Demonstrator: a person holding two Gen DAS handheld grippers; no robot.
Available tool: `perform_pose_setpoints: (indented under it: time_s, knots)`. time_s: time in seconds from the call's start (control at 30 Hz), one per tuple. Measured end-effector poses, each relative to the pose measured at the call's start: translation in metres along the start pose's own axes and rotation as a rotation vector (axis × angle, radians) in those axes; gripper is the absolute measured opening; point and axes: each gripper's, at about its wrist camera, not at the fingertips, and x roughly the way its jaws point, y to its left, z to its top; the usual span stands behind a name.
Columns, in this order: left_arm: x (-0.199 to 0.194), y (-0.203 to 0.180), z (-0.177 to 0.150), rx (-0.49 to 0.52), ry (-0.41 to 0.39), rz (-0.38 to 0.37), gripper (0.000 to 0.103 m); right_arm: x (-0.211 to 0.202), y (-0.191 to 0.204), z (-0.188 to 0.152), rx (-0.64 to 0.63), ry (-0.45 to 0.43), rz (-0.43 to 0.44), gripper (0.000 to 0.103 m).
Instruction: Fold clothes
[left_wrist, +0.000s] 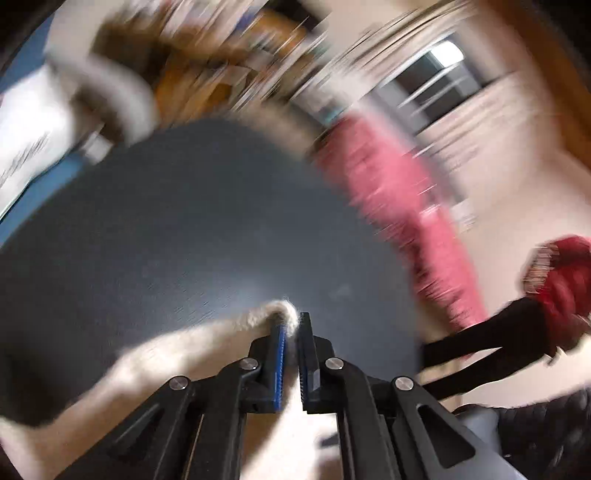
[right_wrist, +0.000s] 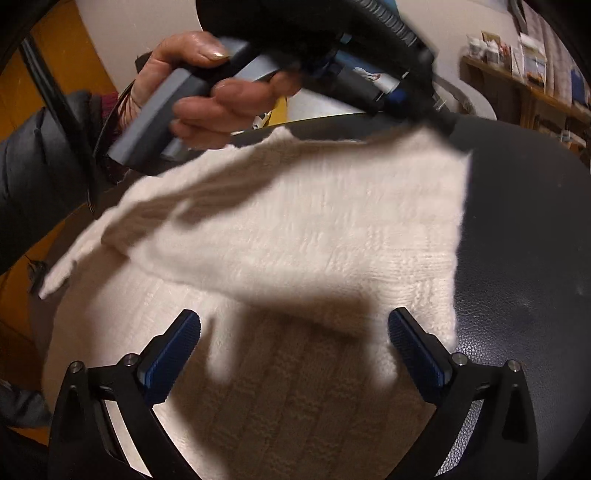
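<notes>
A cream knit sweater (right_wrist: 314, 229) lies on a dark leather-look table (right_wrist: 517, 258), with one part lifted and folded across the rest. My left gripper (left_wrist: 291, 321) is shut on an edge of the sweater (left_wrist: 177, 354), and fuzzy fabric curls around its fingertips. In the right wrist view a hand (right_wrist: 207, 85) holds that left gripper (right_wrist: 439, 123) at the sweater's far corner. My right gripper (right_wrist: 293, 325) hovers open over the near part of the sweater, with nothing between its blue pads. The left wrist view is blurred.
Pink fabric (left_wrist: 399, 206) lies along the table's far right edge. A red and black object (left_wrist: 565, 273) sits beyond it. A wooden shelf with small items (right_wrist: 535, 74) stands at the back right. Bare table surface (left_wrist: 184, 221) lies ahead of the left gripper.
</notes>
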Motion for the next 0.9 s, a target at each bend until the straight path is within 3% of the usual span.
perform_pose_setpoints:
  time_s: [0.03, 0.07, 0.13, 0.17, 0.37, 0.47, 0.53, 0.6, 0.77, 0.83, 0.9]
  knots:
    - [-0.002, -0.003, -0.004, 0.037, -0.046, 0.010, 0.005, 0.000, 0.001, -0.001, -0.005, 0.003, -0.007, 0.103]
    - [0.005, 0.003, -0.008, 0.043, -0.045, 0.070, 0.004, 0.001, 0.002, -0.001, -0.010, 0.006, -0.015, 0.103]
    - [0.028, 0.027, -0.015, 0.005, 0.019, 0.203, 0.004, 0.002, 0.004, -0.003, -0.021, 0.012, -0.029, 0.103]
    - [0.035, 0.036, -0.017, -0.013, 0.035, 0.233, 0.005, 0.003, 0.005, -0.003, -0.028, 0.015, -0.040, 0.103]
    - [0.025, 0.046, -0.006, -0.119, 0.024, 0.234, 0.016, 0.008, 0.015, -0.003, -0.063, 0.040, -0.097, 0.102]
    - [-0.020, 0.041, -0.012, -0.170, -0.084, 0.227, 0.017, 0.004, 0.011, -0.002, -0.065, 0.041, -0.055, 0.103]
    - [-0.051, 0.032, -0.029, -0.189, -0.149, 0.159, 0.019, -0.013, -0.003, -0.003, -0.015, 0.010, 0.058, 0.103]
    - [-0.061, 0.017, -0.050, -0.165, -0.156, 0.144, 0.020, -0.036, -0.030, -0.008, 0.114, -0.048, 0.201, 0.103]
    - [-0.033, 0.001, -0.093, -0.151, -0.035, 0.213, 0.020, -0.071, -0.080, -0.013, 0.324, -0.144, 0.524, 0.103]
    - [-0.016, 0.006, -0.101, -0.191, 0.008, 0.243, 0.020, -0.063, -0.092, -0.003, 0.425, -0.161, 0.597, 0.103]
    - [-0.012, 0.009, -0.113, -0.202, -0.020, 0.250, 0.017, -0.049, -0.098, 0.008, 0.504, -0.171, 0.637, 0.103]
